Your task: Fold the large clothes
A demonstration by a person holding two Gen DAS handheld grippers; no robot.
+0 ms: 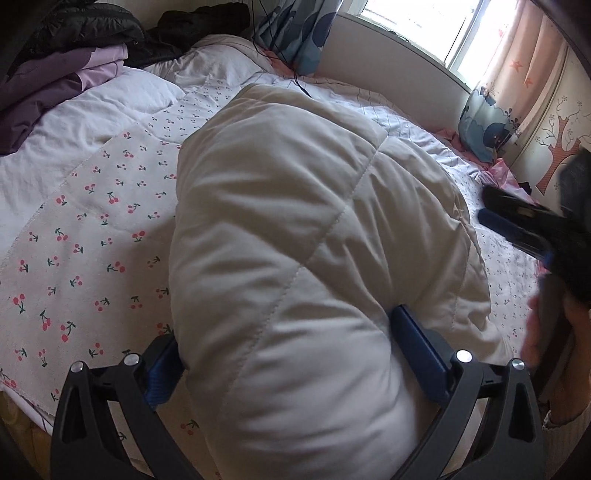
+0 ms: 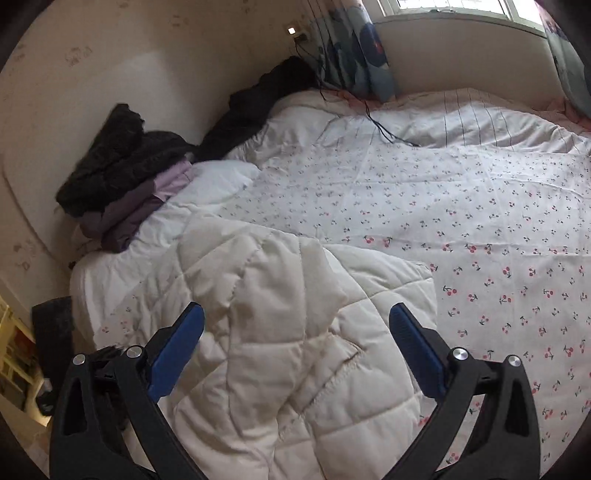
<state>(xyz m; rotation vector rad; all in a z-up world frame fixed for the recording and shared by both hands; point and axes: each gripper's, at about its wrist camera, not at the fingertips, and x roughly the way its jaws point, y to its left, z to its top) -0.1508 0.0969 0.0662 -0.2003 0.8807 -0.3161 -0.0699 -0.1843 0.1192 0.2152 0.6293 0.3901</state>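
A cherry-print sheet [image 2: 461, 236] is covering the bed, with a black cable [image 2: 384, 127] trailing across its far side. Dark jackets [image 2: 122, 162] are sitting piled on purple folded fabric [image 2: 129, 210] by the wall, and a blue patterned curtain [image 2: 358, 48] is hanging beneath the window [image 1: 458, 26].

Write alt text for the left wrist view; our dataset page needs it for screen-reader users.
The left tongs hold a thick bundle of white quilted coat between blue pads above a cherry-print bedsheet. The right tongs enter blurred from the right, with dark clothes piled far left.
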